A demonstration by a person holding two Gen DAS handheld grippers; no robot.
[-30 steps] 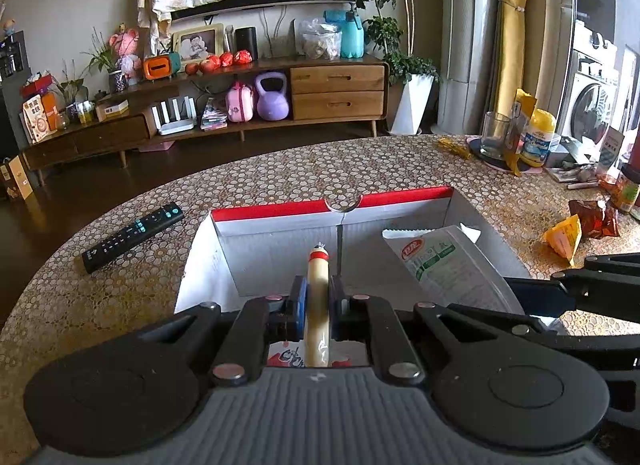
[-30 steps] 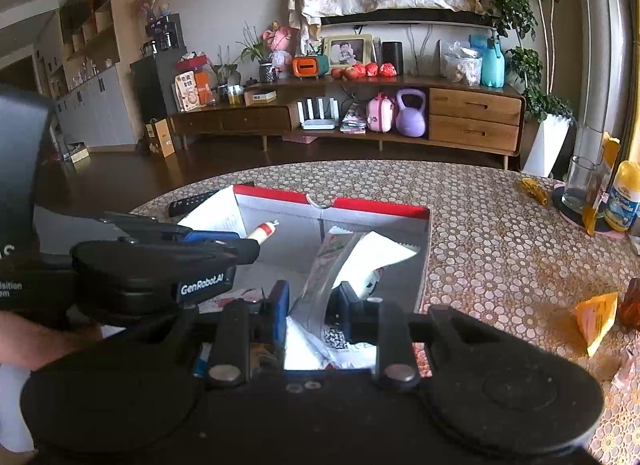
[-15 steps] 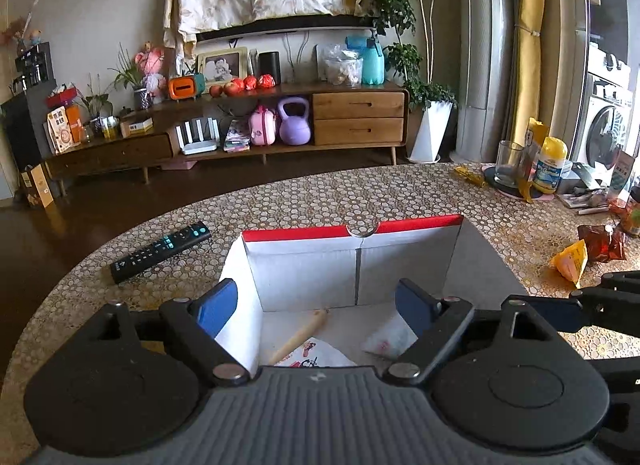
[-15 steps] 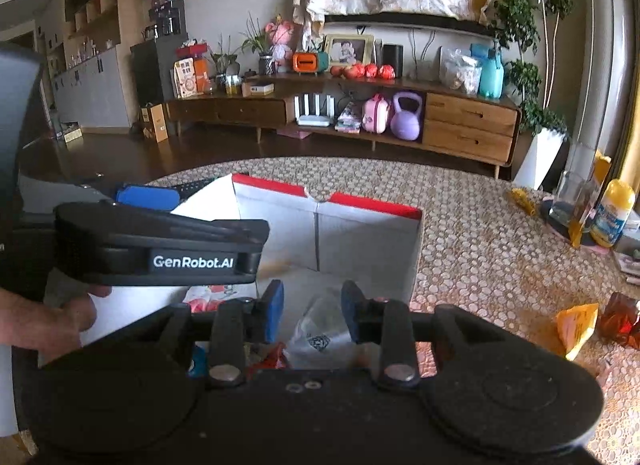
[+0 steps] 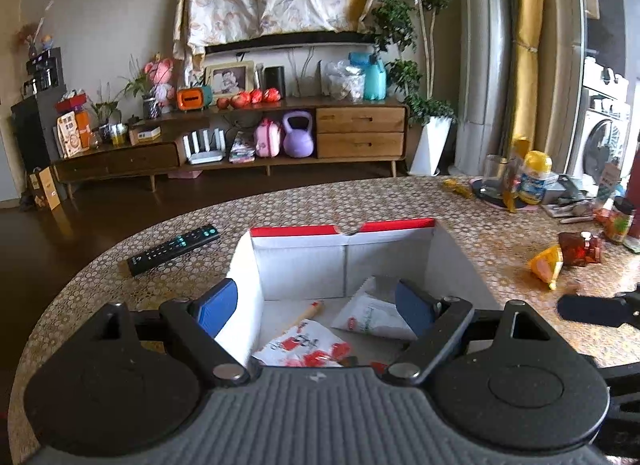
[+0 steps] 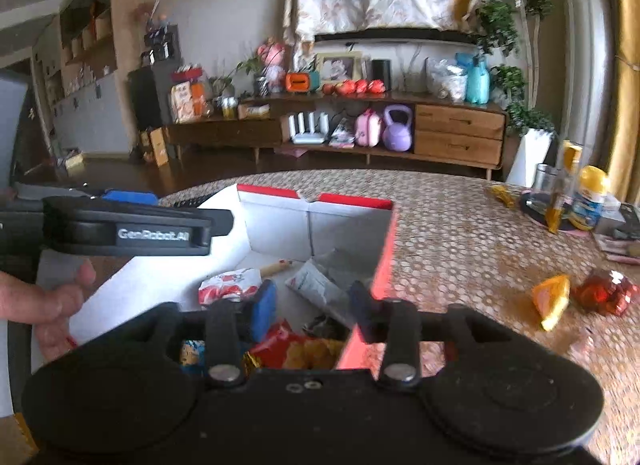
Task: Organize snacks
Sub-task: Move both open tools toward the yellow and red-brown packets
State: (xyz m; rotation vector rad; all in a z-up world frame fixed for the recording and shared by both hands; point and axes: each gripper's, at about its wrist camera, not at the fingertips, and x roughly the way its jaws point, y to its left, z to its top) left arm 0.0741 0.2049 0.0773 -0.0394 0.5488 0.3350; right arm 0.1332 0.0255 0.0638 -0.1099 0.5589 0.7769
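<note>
A white cardboard box with a red rim (image 5: 344,231) (image 6: 280,221) stands on the table. Inside lie a sausage stick (image 5: 308,312) (image 6: 276,266), a red-and-white packet (image 5: 304,347) (image 6: 228,285), a white-and-green sachet (image 5: 372,315) (image 6: 316,283) and red and orange packets (image 6: 296,349). My left gripper (image 5: 316,307) is open and empty above the box's near left part. My right gripper (image 6: 316,307) is open and empty over the box's near right corner. An orange snack packet (image 5: 546,267) (image 6: 554,299) and a dark red one (image 5: 578,249) (image 6: 606,291) lie on the table to the right.
A black remote (image 5: 172,249) lies left of the box. A glass (image 5: 494,173), a yellow-capped bottle (image 5: 534,177) and small items crowd the table's far right. The left gripper's body (image 6: 132,231) and a hand (image 6: 48,305) show at the right view's left.
My left gripper opened and dropped the sausage stick into the box, then rose. My right gripper let go of the white sachet, opened and drew back to the right.
</note>
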